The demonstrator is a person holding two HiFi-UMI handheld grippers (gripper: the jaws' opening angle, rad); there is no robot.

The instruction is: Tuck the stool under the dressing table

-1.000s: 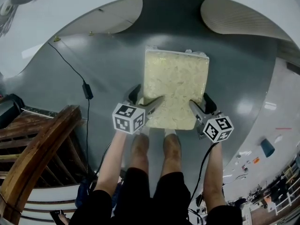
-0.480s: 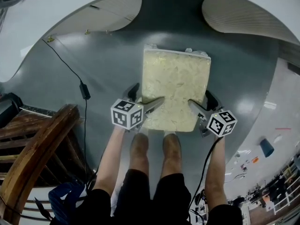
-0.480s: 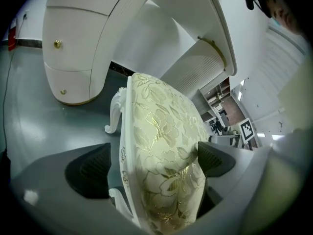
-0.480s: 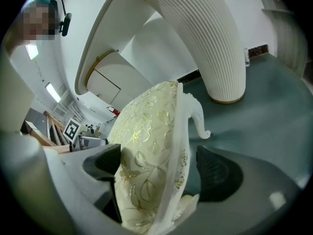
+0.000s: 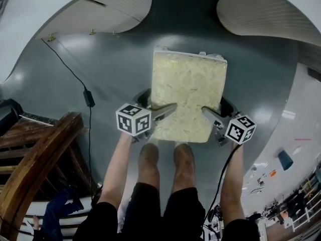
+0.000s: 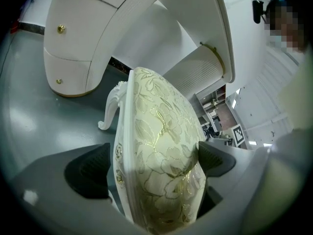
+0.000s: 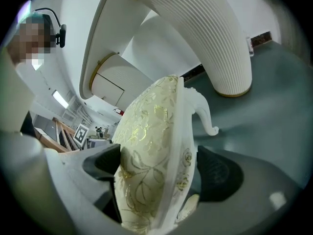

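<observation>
The stool has a cream cushion with gold flowers and white carved legs, and it stands on the grey floor in front of the white dressing table. My left gripper is at its near left corner and my right gripper at its near right corner. Both have just been opening, each with the seat edge still between its jaws. In the left gripper view the seat has a gap to the outer pad. The right gripper view shows the seat likewise loose.
The table's drawer pedestal and fluted pedestal flank the gap ahead of the stool. A black cable with an adapter crosses the floor on the left. Brown wooden furniture stands at lower left. The person's shoes are just behind the stool.
Both grippers' jaws have spread wider round the stool's near corners, and the marker cubes have shifted slightly outward. The stool itself stays in place.
</observation>
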